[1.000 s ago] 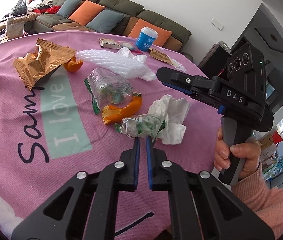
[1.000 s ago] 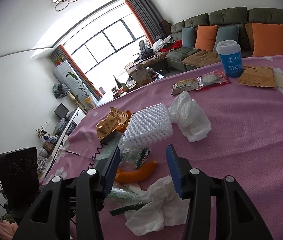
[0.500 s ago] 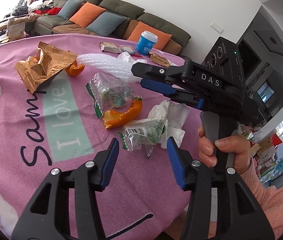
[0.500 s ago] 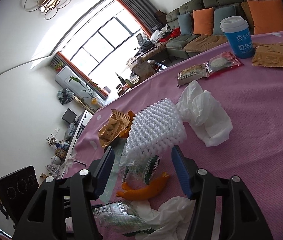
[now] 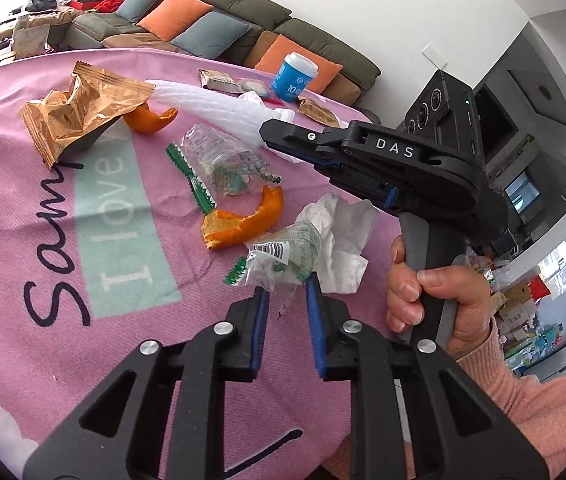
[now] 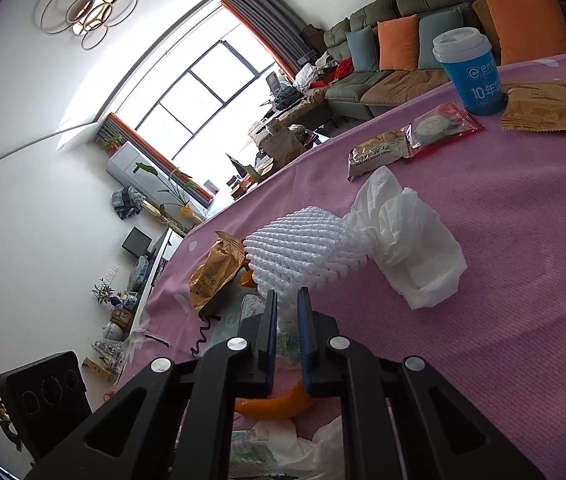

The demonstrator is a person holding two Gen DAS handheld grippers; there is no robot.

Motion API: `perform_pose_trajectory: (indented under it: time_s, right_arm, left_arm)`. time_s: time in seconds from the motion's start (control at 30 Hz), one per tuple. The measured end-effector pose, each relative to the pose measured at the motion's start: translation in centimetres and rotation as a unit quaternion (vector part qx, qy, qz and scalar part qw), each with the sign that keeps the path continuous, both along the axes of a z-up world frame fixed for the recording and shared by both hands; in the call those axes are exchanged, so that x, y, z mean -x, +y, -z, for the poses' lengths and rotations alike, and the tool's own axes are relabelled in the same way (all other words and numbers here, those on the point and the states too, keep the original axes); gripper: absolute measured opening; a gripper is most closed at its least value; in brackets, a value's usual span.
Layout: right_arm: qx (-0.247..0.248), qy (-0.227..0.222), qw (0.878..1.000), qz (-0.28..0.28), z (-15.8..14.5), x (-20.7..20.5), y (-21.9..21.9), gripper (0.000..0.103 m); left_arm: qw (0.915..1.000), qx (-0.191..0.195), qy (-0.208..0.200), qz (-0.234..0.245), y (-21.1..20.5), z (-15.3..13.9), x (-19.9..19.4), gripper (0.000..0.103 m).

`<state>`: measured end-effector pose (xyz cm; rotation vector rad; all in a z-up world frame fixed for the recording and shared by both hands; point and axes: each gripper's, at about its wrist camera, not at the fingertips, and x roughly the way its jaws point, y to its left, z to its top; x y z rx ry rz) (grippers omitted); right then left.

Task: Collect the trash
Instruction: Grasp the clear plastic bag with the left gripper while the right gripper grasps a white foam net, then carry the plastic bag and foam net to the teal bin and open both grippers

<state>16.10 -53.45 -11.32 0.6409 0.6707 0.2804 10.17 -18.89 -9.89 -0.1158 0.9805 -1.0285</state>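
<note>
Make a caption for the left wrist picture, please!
Left gripper, jaws just closing, pinches a clear wrapper on the pink tablecloth; right gripper bites the white foam net.

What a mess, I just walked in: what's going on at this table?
A person is clearing trash off the pink tablecloth with two handheld grippers. The left gripper, its jaws just closing, pinches the clear wrapper beside the crumpled tissue. The right gripper is shut on the near edge of the white foam net.
</note>
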Motion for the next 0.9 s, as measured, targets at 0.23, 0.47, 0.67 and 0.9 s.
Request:
perform_pose_trajectory:
  time_s: [0.23,0.47,0.67,0.9]
  right_arm:
    - [0.022,-0.030,0.999,0.000,-1.7,1.2,0.0,0.006]
    - [0.030,-0.054,0.998,0.005,-3.2,2.7,-0.6,0.004]
    - [0.035,-0.073,0.997,0.004,-4.7,3.5,-0.8,0.004]
    - [0.033,-0.095,0.995,-0.014,-6.1,4.4,0.1,0.004]
  left_arm:
    - [0.9998,0.013,-0.012,-0.013,1.5,-0.7,0.5,0.018]
    - [0.9985,0.023,-0.024,-0.043,4.2,-1.5,0.3,0.018]
    - [0.9968,0.027,-0.032,-0.069,6.7,-2.2,-0.1,0.018]
    - [0.9942,0.031,-0.041,-0.094,9.6,-2.9,-0.2,0.018]
